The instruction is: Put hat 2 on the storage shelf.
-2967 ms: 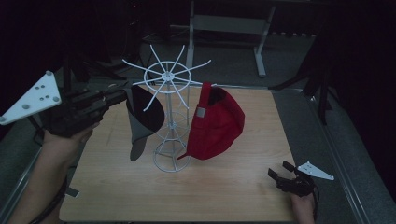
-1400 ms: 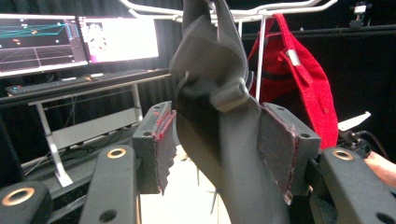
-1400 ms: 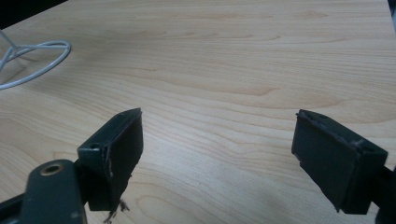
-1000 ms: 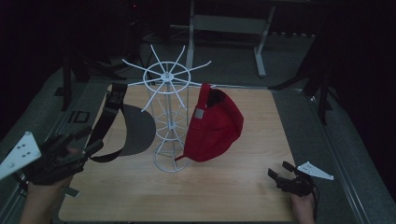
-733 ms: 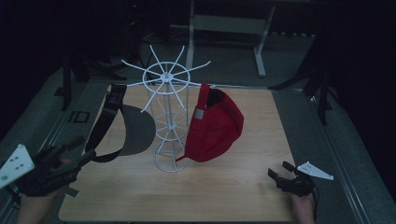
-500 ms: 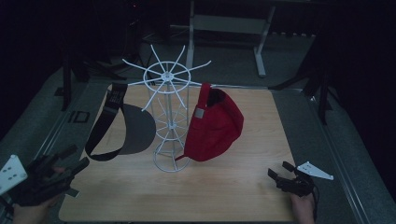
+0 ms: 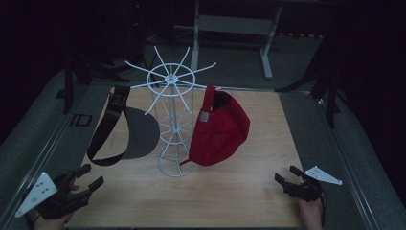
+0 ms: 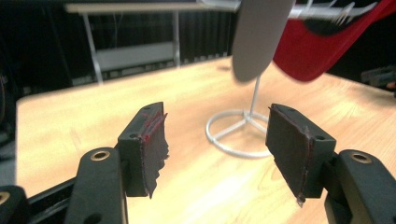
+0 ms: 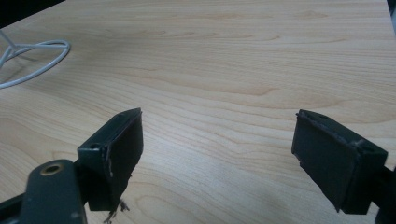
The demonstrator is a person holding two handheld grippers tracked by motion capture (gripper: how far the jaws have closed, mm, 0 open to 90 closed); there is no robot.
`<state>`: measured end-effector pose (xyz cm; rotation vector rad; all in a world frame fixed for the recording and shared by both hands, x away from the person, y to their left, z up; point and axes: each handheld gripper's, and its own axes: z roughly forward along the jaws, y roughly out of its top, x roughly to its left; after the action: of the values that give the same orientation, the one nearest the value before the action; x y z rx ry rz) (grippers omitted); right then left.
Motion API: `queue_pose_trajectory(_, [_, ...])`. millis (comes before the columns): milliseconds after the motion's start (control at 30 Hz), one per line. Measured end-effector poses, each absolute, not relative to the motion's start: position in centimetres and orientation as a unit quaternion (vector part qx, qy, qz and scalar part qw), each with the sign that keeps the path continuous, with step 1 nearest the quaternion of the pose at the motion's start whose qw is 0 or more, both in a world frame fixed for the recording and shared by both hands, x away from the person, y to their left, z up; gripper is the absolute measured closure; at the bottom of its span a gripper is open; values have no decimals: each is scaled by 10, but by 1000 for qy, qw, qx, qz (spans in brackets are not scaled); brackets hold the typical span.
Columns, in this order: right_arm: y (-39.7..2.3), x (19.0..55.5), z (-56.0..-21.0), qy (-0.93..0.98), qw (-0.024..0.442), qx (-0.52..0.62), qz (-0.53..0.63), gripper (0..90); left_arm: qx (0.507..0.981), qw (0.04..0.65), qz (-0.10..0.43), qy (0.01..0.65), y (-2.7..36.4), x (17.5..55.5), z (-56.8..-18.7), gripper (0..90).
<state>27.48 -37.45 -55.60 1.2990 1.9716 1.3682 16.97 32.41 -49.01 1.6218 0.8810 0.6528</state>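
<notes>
Table (image 7: 239, 191): light wood top, bearing everything below.

Rack (image 7: 173, 120): white wire stand with a spoked wheel on top and a ring base, set near the table's middle. The ring base also appears in the left gripper view.

Red cap (image 7: 220, 129): hangs from a spoke on the rack's right side, touching the rack.

Black visor (image 7: 125, 129): hangs on the rack's left side, grey brim toward the rack, strap looping out to the left.

Left gripper (image 7: 88, 184): low at the table's near left corner, well apart from the visor. Its 2 jaws stand apart and have just been opening, nothing between them.

Right gripper (image 7: 285, 176): low at the near right edge, well apart from the cap. Its 2 jaws stand wide apart over bare wood, holding nothing.
</notes>
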Motion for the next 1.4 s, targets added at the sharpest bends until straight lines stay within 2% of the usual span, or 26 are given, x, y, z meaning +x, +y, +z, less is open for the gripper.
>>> queue_pose_trajectory(267, [-375, 275, -556, 706, 206, 466, 492, 165, 717, 531, 263, 368, 308, 185, -516, 386])
queue_pose_trajectory(467, [-375, 274, -556, 703, 207, 466, 495, 161, 725, 535, 224, 372, 301, 196, -529, 383])
queue_pose_trajectory(733, [-373, 273, -556, 707, 219, 465, 487, 162, 723, 525, 215, 393, 292, 204, -541, 186])
queue_pose_trajectory(867, [-373, 273, -556, 706, 219, 467, 486, 162, 725, 513, 223, 403, 288, 206, -546, 156])
queue_pose_trajectory(1400, [-373, 272, -556, 702, 223, 468, 488, 162, 729, 478, 233, 432, 284, 207, -558, 145])
